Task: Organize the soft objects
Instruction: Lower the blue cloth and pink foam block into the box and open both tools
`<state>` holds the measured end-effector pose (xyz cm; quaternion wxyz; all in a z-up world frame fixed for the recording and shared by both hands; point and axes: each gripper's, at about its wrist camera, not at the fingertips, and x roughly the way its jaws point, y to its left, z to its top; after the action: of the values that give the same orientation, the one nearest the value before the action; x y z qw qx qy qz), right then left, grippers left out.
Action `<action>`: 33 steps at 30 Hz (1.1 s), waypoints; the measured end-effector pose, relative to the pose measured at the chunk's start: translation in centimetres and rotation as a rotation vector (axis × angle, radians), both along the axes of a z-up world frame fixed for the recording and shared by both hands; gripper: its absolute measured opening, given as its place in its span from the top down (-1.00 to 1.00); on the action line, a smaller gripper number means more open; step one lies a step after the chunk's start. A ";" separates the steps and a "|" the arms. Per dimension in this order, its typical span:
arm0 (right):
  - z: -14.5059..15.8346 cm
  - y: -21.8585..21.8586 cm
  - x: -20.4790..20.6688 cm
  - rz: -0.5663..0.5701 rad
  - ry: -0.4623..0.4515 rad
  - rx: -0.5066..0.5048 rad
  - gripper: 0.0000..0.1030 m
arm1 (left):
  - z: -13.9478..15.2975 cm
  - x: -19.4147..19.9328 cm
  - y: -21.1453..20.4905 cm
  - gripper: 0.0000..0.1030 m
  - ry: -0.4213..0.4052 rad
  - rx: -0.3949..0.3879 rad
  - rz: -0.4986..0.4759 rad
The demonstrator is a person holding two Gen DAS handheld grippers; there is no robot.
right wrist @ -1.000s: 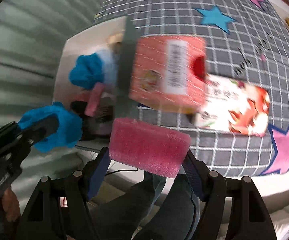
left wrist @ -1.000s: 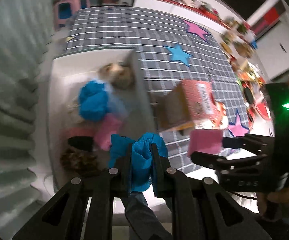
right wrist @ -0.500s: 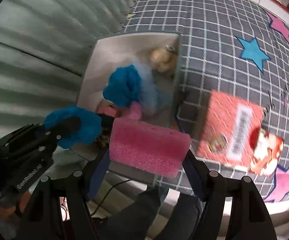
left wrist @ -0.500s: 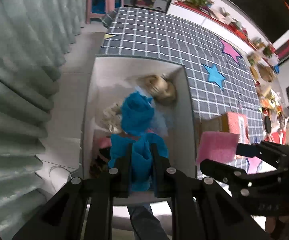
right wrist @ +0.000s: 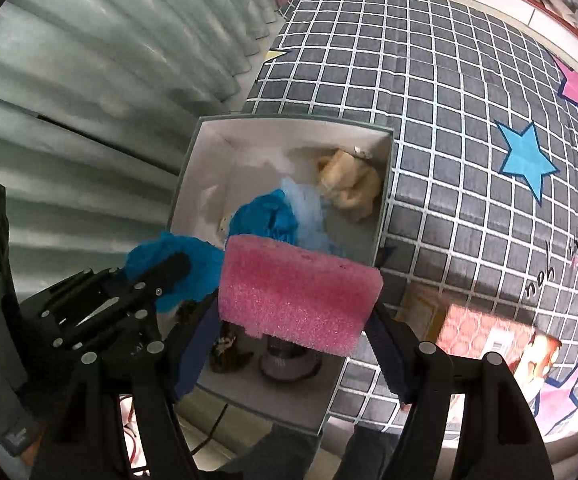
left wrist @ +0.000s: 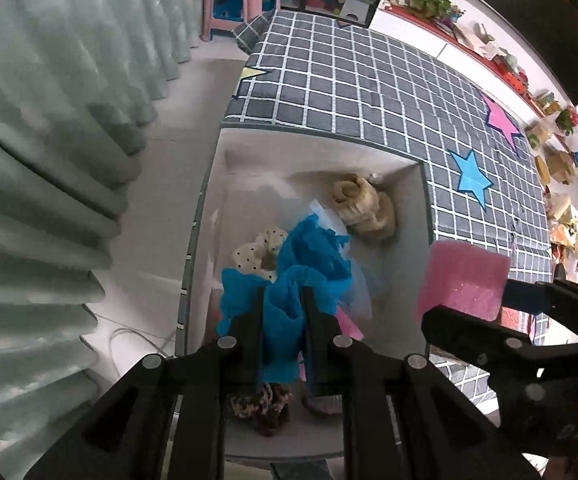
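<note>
Pointing steeply downward, the left gripper (left wrist: 282, 312) hangs over the near part of an open white box (left wrist: 417, 264), its jaws pinched almost together on a bunched blue cloth (left wrist: 285, 320) that bulges out above and to either side of the fingers. Beside it, the right gripper (right wrist: 293, 312) also tips sharply down, its jaws spread to a middling width and clamped on the two ends of a pink foam sponge (right wrist: 299, 292), which sits level across the fingertips. In the right wrist view the sponge hovers above the box's near right corner, over the rim, while the left gripper with its cloth is just to the sponge's left. Inside the box lie a second blue cloth (left wrist: 317, 244), a pale blue gauzy piece (right wrist: 307, 208), a tan plush toy (left wrist: 365, 210), a cream polka-dot scrunchie (left wrist: 259, 252) and a dark mottled scrunchie (left wrist: 259, 406). The box stands at the edge of a grey checked tablecloth (right wrist: 429, 80) with coloured stars, beside a green curtain (left wrist: 49, 160). A red printed carton (right wrist: 489, 338) lies on the cloth to the right.
</note>
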<state>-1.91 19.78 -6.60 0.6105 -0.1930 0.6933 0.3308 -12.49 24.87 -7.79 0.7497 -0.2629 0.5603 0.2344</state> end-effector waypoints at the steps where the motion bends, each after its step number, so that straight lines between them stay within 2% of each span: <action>1: -0.3 0.2 0.2 -0.002 0.009 -0.001 -0.43 | -0.2 0.1 0.2 0.68 0.004 -0.003 0.006; 16: -1.9 1.4 3.2 -0.066 0.052 -0.010 -0.43 | -2.1 2.8 1.4 0.68 0.058 0.013 -0.013; 33: -3.2 2.0 3.8 -0.088 0.098 -0.012 -0.43 | -3.0 3.4 1.6 0.68 0.074 -0.005 -0.012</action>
<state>1.91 21.79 -9.84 0.5887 -0.1493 0.7321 0.3086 -9.13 26.42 -10.75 0.7291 -0.2526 0.5899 0.2379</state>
